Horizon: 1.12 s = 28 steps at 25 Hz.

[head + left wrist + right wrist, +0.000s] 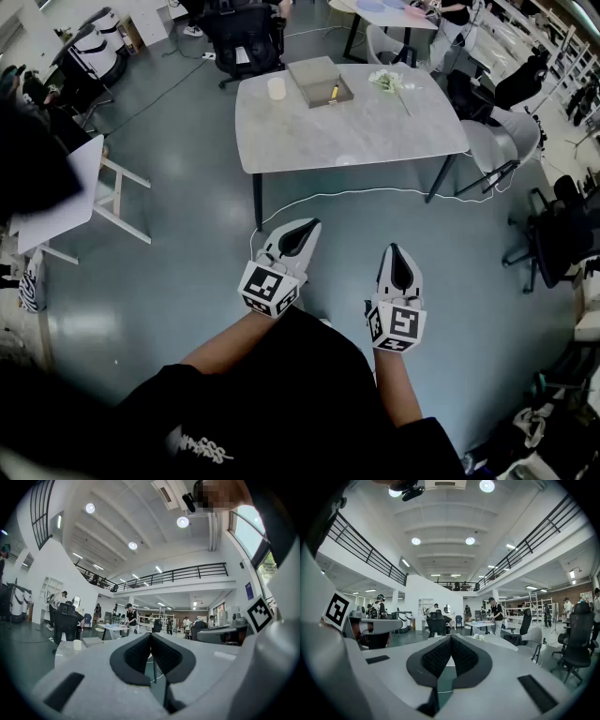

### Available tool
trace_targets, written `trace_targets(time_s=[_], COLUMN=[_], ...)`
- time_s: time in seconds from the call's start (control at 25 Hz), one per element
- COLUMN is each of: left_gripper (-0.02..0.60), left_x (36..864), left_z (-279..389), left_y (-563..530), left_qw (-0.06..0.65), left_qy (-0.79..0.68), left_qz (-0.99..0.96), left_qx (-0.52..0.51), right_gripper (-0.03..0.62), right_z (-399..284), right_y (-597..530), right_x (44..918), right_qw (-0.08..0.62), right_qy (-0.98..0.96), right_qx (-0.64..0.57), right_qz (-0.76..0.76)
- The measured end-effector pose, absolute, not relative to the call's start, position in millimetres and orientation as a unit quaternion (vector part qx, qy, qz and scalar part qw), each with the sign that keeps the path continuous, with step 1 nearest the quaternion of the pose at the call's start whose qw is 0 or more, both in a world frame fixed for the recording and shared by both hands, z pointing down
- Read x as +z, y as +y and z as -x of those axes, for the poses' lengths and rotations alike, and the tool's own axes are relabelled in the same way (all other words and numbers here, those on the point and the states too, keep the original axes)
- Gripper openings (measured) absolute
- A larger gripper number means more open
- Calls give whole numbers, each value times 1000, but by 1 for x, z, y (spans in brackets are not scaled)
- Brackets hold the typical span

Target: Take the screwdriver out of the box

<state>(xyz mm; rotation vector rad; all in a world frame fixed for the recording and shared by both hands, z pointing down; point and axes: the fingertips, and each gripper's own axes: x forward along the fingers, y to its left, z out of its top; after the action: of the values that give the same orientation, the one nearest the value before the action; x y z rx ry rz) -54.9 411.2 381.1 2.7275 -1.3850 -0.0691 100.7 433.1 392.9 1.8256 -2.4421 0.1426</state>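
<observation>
The yellow-handled screwdriver (334, 91) lies in a shallow square grey box (309, 69) on a rounded, stone-look table (347, 131), well ahead of both jaws. The left gripper (307, 225) and right gripper (396, 249) are clenched on nothing, above a glossy grey floor (169, 281).

Grey surface (347, 131), rounded corners, dark legs, standing on the floor (187, 206). Directly on it, all toward the far edge: an open box (302, 82), a white cup (276, 88) just left of it, and flowers (392, 82) well apart to the right.
</observation>
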Motion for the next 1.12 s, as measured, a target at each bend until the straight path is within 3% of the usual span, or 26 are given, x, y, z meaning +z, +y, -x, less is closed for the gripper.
trace_targets(time_s=[0.32, 0.72, 1.12], left_gripper=[15, 17, 15], left_x=[408, 439, 462], left_z=[14, -31, -1], left_y=[387, 301, 117], left_qw=[56, 87, 157], left_qy=[-440, -407, -424], left_qz=[-896, -909, -892], left_qx=[-5, 6, -12], right_gripper=[12, 12, 12], right_z=[-139, -187, -170], right_y=[425, 353, 171], right_x=[420, 451, 441], right_qw=[-18, 14, 76], right_qy=[-809, -778, -786], right_qx=[100, 119, 121], right_qz=[-578, -616, -601])
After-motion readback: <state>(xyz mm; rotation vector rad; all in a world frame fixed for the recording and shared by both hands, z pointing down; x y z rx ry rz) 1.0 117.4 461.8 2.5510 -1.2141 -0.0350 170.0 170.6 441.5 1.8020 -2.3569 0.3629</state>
